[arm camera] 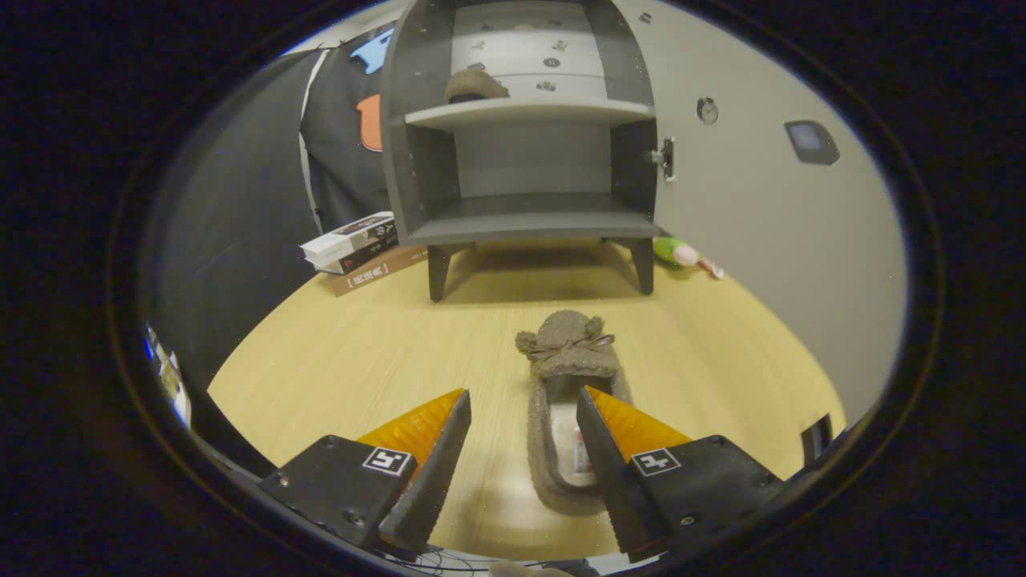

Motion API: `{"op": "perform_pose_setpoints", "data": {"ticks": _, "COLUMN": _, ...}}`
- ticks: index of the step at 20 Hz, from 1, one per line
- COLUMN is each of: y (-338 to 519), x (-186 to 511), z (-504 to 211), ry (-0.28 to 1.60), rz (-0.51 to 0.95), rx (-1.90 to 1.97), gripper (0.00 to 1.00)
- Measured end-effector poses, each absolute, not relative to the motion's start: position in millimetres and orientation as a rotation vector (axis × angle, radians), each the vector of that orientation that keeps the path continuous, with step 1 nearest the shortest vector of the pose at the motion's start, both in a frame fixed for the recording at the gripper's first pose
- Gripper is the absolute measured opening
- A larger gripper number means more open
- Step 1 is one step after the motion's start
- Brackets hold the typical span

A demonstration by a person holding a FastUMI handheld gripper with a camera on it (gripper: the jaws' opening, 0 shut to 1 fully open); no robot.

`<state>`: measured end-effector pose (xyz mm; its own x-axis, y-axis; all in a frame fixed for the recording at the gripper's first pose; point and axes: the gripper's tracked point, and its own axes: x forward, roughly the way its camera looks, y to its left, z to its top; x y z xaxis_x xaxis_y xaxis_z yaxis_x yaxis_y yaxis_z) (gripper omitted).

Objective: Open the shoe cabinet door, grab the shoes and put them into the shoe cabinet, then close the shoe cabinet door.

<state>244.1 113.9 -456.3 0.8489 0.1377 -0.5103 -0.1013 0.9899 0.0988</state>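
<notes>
Brown fuzzy slipper (571, 377) lies on the pale wooden tabletop (337, 361), toe with its small bow pointing away toward the shoe cabinet (525, 136), heel end nearest the camera. The gripper (523, 401) hovers low over the table with its fingers spread apart, nothing pressed between them. The right finger (633, 457) overlaps the slipper's opening and right side wall; whether it touches the fabric cannot be told. The left finger (417, 457) sits to the left of the slipper, with bare table between the two. So the slipper lies partly between the fingers, off toward the right one.

The cabinet is dark grey, stands on short legs beyond the slipper, and is open: its door (761, 184) is swung out to the right, a hinge (665, 159) visible at the cabinet's right edge. Inside are two shelves. On the upper shelf (529, 112), toward its left side, rests a second slipper (474, 84) of the same brown. The lower shelf (533, 212) holds nothing visible.

Left of the cabinet's legs a small stack of books (361, 250) lies on the table. Right of the cabinet, near the foot of the door, lies a small green and pink toy (681, 255); its exact kind cannot be told.
</notes>
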Motion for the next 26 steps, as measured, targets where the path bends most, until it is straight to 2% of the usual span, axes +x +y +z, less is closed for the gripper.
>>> {"op": "perform_pose_setpoints", "data": {"ticks": 8, "y": 121, "x": 314, "z": -475, "ry": 0.531, "rz": 0.087, "rx": 0.089, "gripper": 0.85}}
{"op": "perform_pose_setpoints", "data": {"ticks": 16, "y": 124, "x": 319, "z": -487, "ry": 0.558, "rz": 0.090, "rx": 0.033, "gripper": 0.84}}
{"op": "perform_pose_setpoints", "data": {"ticks": 17, "y": 119, "x": 320, "z": -487, "ry": 0.561, "rz": 0.078, "rx": 0.019, "gripper": 0.79}}
{"op": "perform_pose_setpoints", "data": {"ticks": 21, "y": 106, "x": 319, "z": -486, "ry": 0.572, "rz": 0.037, "rx": 0.012, "gripper": 0.23}}
{"op": "perform_pose_setpoints", "data": {"ticks": 23, "y": 110, "x": 314, "z": -483, "ry": 0.603, "rz": 0.055, "rx": 0.049, "gripper": 0.15}}
{"op": "perform_pose_setpoints", "data": {"ticks": 26, "y": 115, "x": 301, "z": -467, "ry": 0.599, "rz": 0.086, "rx": 0.076, "gripper": 0.11}}
